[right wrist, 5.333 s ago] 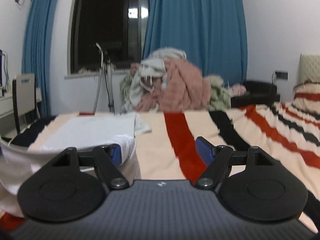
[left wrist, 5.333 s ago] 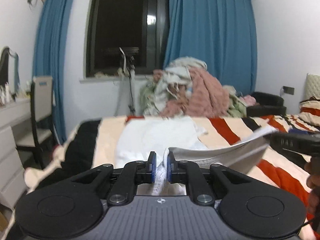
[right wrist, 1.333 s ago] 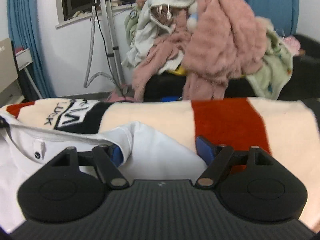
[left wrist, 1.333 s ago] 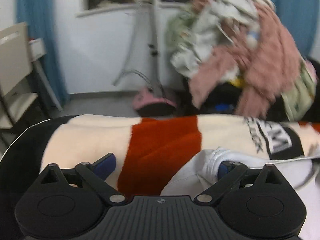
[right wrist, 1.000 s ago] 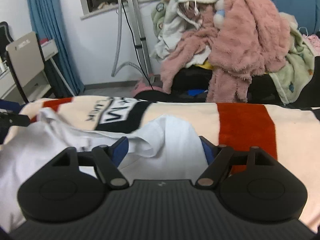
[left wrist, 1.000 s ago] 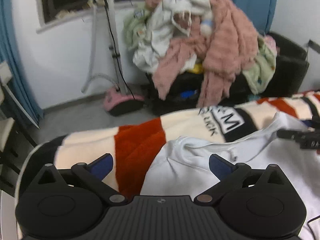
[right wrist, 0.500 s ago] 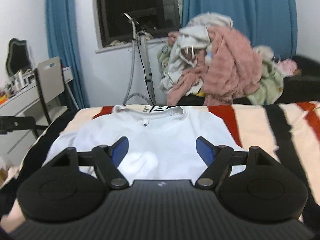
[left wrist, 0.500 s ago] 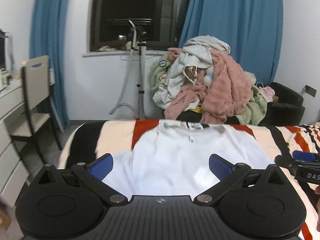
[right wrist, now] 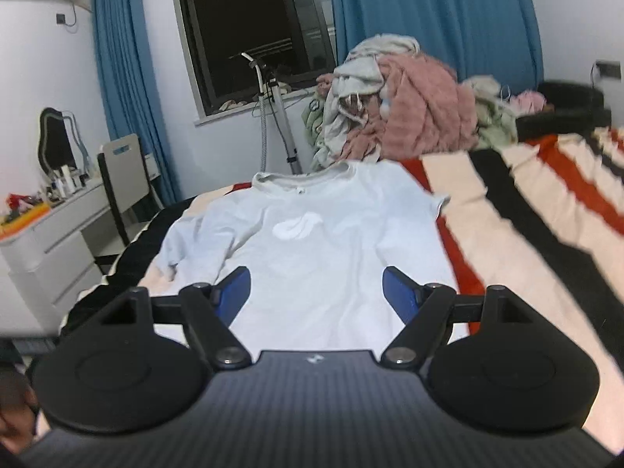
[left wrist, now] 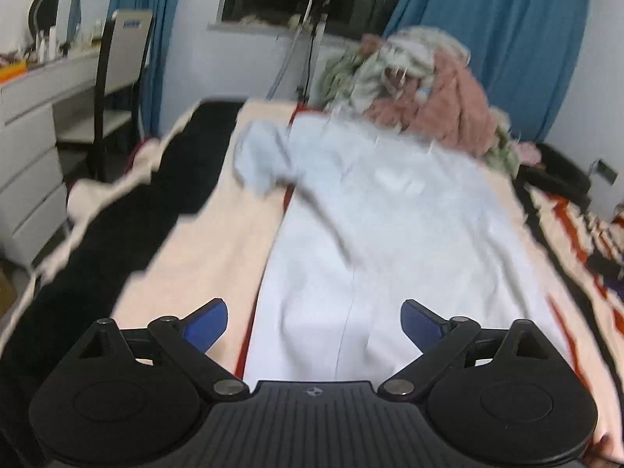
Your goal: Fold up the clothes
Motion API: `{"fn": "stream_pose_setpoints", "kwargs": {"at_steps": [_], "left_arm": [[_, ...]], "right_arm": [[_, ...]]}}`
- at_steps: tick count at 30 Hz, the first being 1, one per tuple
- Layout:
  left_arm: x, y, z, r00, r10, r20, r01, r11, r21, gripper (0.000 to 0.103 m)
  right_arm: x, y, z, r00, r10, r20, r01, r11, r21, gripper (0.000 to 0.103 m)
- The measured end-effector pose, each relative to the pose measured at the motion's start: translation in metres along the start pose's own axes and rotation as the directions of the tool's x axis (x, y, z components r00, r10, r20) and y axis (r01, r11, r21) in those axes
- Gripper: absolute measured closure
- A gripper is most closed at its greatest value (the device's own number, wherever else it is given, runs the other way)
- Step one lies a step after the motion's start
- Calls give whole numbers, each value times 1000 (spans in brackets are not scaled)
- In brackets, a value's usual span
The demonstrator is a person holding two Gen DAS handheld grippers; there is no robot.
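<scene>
White T-shirt (right wrist: 319, 241): lies spread face up on the striped blanket (right wrist: 546, 210) of the bed, collar toward the far edge, hem toward both cameras; a pale emblem shows on the chest. In the right wrist view one short sleeve lies flat on the red stripe, the other is crumpled over the cream and black bands. Left gripper (left wrist: 314, 321): blue-tipped fingers (left wrist: 204, 321) spread wide, nothing between them, poised over the hem end of the shirt and the cream band beside it; whether they touch the cloth cannot be told, and the view is motion-blurred. Right gripper (right wrist: 316, 292): fingers (right wrist: 397, 292) likewise wide apart and empty, over the lower body of the shirt. Pile of clothes (right wrist: 405, 113): pink fleece, grey and green garments heaped beyond the foot of the bed, before blue curtains (right wrist: 429, 11). Garment steamer stand (right wrist: 273, 109): upright below the dark window (right wrist: 249, 27). Chair (right wrist: 124, 171) and white drawer unit (right wrist: 50, 249): against the wall on the shirt's crumpled-sleeve side.
</scene>
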State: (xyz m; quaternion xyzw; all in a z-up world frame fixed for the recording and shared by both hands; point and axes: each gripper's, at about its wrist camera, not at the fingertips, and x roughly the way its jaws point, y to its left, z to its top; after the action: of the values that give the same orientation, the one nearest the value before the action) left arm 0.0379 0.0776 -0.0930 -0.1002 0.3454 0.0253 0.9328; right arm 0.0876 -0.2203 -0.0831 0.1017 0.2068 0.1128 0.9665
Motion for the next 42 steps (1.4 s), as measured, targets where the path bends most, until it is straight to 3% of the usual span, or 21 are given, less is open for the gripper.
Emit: {"fn": "stream_pose_setpoints", "kwargs": {"at_steps": [9,15,20,30,36,42], "left_arm": [[-3,-17,3,998,23,58,-24,1000,20,8],[-5,-8,8,998,18,66,-14,998,-57,8],[-8,-6,10,989,106,105,-99,993,-69,8],[-13,-5,11,991,86,106,-78,994,-71,8],[22,11,32,996,52,71,-39,983,-177,9],[87,40,69,996,18,90,12,945,-326,13]], "right_arm": [[11,10,-10,1000,-19,-1,19,999,-50,27],[11,13,-11,1000,-17,4,18,998,-56,27],[12,16,-15,1000,-18,7,18,997,-69,27],[24,21,-15,998,-54,44,56,997,-49,27],[61,16,-4,994,-97,40,97,995,-8,27],[76,3,-15,995,-104,-7,105,993,54,27]]}}
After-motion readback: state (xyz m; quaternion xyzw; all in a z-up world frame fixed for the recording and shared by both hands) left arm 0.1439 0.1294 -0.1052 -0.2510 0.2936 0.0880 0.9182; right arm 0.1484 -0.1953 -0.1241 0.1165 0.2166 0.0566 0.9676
